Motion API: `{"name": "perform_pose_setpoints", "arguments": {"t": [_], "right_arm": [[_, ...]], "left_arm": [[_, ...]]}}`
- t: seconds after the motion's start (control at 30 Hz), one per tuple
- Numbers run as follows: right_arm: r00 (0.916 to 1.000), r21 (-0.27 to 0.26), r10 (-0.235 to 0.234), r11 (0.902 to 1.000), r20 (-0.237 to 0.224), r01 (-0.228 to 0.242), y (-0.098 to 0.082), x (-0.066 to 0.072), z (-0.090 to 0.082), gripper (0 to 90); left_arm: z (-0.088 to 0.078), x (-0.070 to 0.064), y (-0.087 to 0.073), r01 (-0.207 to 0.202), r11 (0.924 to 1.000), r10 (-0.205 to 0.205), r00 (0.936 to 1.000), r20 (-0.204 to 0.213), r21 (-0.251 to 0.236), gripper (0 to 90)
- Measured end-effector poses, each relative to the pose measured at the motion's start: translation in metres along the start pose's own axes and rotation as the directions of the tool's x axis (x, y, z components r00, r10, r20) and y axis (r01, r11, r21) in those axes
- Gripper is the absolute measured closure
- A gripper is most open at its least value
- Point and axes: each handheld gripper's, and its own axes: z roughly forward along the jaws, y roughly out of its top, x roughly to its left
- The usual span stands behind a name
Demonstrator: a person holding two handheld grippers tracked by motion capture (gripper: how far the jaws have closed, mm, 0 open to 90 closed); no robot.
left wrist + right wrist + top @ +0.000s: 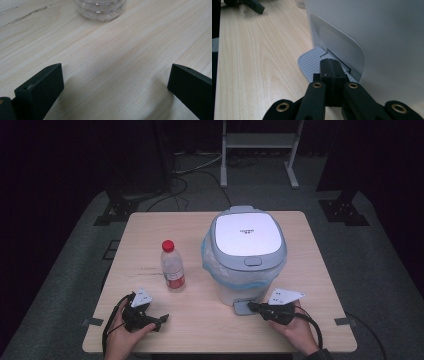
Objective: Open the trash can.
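A white pedal bin [247,270] with a plastic liner stands right of the table's middle, its grey-rimmed lid [246,235] down. Its grey ribbed pedal [241,308] juts toward the front edge. My right gripper [251,307] is shut, empty, and its tips rest over the pedal [309,63], close to the bin wall [374,37]. A clear water bottle [172,267] with a red cap stands upright left of the bin. My left gripper [161,320] lies open near the front left. Its jaws [116,75] stand wide apart over bare wood, and the bottle's base [101,8] is ahead.
The light wooden table [150,230] has a dark scratch [150,269] left of the bottle. Beyond it are grey floor, cables [180,185], a white metal stand [257,142] and black stand feet [345,210]. The left gripper [253,5] shows far off in the right gripper view.
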Motion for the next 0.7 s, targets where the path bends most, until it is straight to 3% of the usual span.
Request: {"name": "perform_pose_setpoints", "arguments": {"t": [0.7], "right_arm": [[0.9999,0.02,0.014,0.9997,0.003,-0.014,-0.0013,-0.0003,0.0022,90.0]], "left_arm": [[0.0,0.0001,0.0,0.001,1.0,-0.001,1.0,-0.002,0.0,0.0]]}}
